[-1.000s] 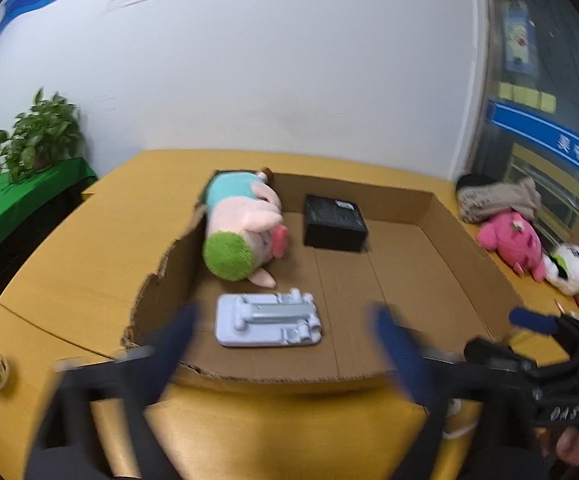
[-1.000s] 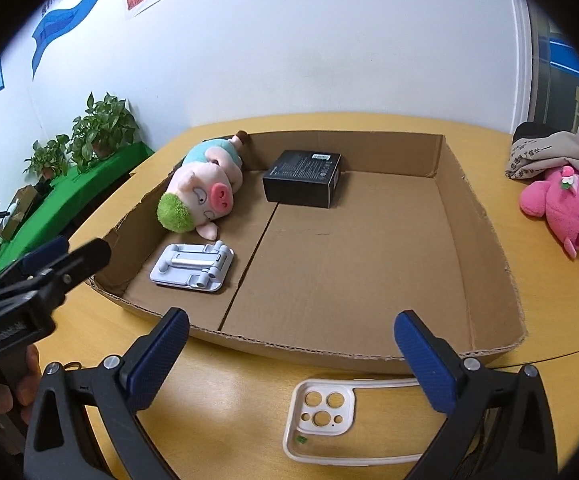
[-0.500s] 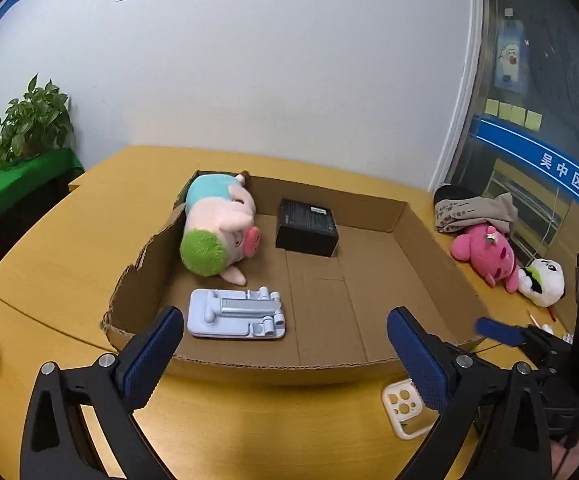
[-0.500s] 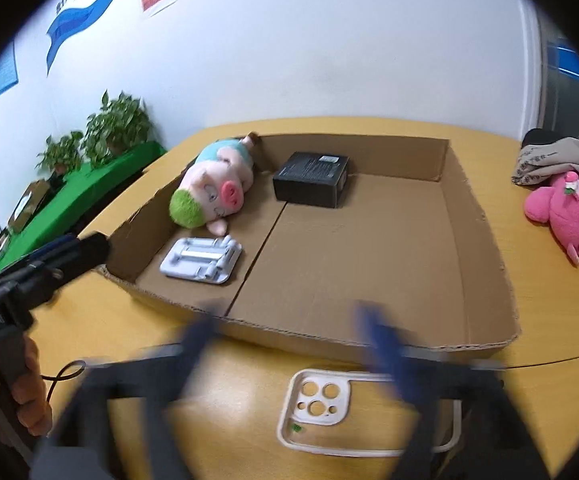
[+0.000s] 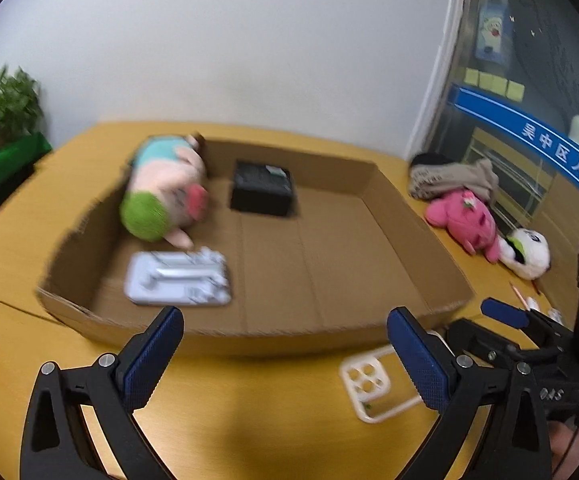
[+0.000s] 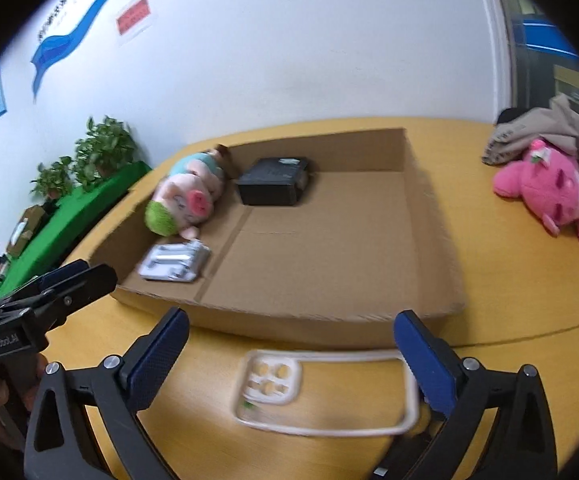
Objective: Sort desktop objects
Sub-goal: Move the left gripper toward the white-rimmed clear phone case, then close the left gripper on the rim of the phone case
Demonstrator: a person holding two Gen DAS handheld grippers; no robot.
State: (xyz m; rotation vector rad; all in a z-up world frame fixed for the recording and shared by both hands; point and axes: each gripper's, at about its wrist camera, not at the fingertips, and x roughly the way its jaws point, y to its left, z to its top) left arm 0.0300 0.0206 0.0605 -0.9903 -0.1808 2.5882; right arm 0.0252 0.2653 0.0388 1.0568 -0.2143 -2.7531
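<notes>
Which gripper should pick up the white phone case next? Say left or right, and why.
Right. The white phone case lies on the table directly between the right gripper open fingers. In the left wrist view the left gripper faces the cardboard box, with the case off to its right.

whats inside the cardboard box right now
Inside the cardboard box: a plush pig with green hair, a black box and a grey stand. Whatever lies under them is covered. The white phone case lies outside.
</notes>
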